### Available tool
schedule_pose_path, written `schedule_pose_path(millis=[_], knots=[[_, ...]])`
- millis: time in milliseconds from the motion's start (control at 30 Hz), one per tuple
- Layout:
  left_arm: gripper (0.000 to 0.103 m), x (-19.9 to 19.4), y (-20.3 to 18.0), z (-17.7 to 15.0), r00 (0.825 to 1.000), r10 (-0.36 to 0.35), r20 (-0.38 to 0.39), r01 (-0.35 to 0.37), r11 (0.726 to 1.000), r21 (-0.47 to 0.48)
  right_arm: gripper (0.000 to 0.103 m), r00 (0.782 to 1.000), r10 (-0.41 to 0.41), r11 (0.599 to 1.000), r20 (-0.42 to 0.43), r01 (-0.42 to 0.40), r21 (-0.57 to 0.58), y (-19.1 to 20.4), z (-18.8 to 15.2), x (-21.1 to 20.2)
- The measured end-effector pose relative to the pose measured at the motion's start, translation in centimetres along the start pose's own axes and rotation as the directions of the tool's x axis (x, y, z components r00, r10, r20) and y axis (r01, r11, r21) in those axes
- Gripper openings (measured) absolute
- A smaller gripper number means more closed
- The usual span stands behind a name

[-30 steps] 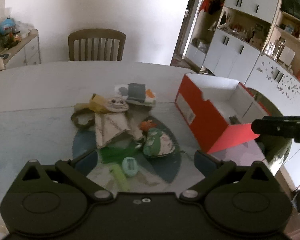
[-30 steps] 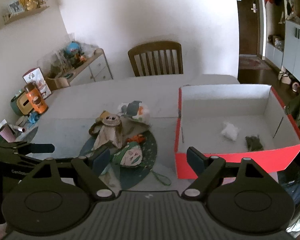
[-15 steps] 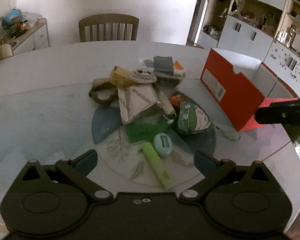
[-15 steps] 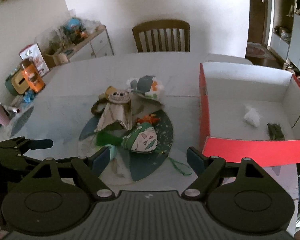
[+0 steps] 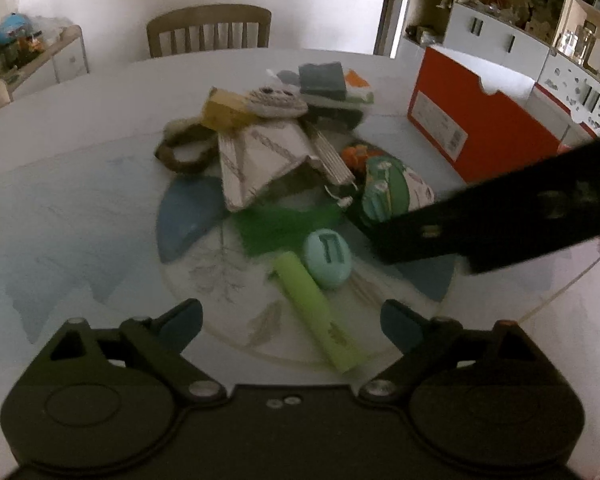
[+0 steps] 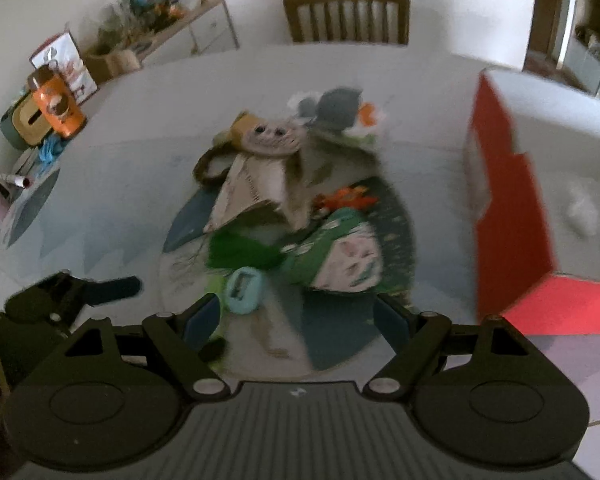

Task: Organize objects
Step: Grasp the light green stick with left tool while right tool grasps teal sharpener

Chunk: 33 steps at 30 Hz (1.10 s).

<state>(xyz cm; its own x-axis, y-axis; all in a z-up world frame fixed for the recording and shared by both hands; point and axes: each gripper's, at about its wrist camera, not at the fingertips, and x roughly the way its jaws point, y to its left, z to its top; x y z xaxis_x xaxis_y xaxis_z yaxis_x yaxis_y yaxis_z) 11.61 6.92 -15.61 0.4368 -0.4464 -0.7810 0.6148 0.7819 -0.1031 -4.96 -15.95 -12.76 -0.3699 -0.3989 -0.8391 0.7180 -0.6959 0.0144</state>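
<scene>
My left gripper (image 5: 290, 320) is spread wide over the yellow tube (image 5: 316, 312). My right gripper (image 6: 296, 318) is spread wide too, near the blue egg (image 6: 244, 290). The pile (image 5: 268, 140) sits on the table (image 5: 60, 200), left of the red box (image 5: 480, 120).

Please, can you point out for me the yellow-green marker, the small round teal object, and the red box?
yellow-green marker (image 5: 314, 306): left wrist view, middle of its barrel.
small round teal object (image 5: 327, 257): left wrist view, its top face.
red box (image 5: 486, 126): left wrist view, its red side wall.

Red box (image 5: 476, 120), lime tube (image 5: 316, 312), teal disc (image 5: 327, 258)
</scene>
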Motion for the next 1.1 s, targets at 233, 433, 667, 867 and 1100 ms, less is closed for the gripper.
schedule_pose_path(millis=[233,433,667,867,1100], knots=[[0.080,0.7,-0.3,-0.1,1.000,-0.006,-0.010,0.006,1.000,0.003,0.084,0.997,0.019,1.000,-0.079,-0.017,0.025,1.5,0.9,3.5],[0.074,1.2,-0.9,0.1,1.000,0.007,-0.009,-0.007,1.000,0.030,0.084,0.992,0.022,0.997,-0.122,-0.013,0.078,1.7,1.7,5.2],[0.057,1.2,-0.7,0.2,0.999,0.031,-0.006,-0.031,0.999,0.041,0.079,0.989,0.031,0.994,-0.147,-0.015,0.104,1.9,2.0,6.3],[0.044,0.9,-0.4,0.3,0.999,0.053,-0.014,-0.052,0.998,0.044,0.067,0.987,0.044,0.993,-0.152,-0.027,0.118,2.2,2.2,6.7],[0.021,0.6,0.6,0.5,0.998,0.067,-0.022,-0.066,0.997,0.026,0.060,0.986,0.042,0.993,-0.162,-0.023,0.114,2.5,2.2,7.2]])
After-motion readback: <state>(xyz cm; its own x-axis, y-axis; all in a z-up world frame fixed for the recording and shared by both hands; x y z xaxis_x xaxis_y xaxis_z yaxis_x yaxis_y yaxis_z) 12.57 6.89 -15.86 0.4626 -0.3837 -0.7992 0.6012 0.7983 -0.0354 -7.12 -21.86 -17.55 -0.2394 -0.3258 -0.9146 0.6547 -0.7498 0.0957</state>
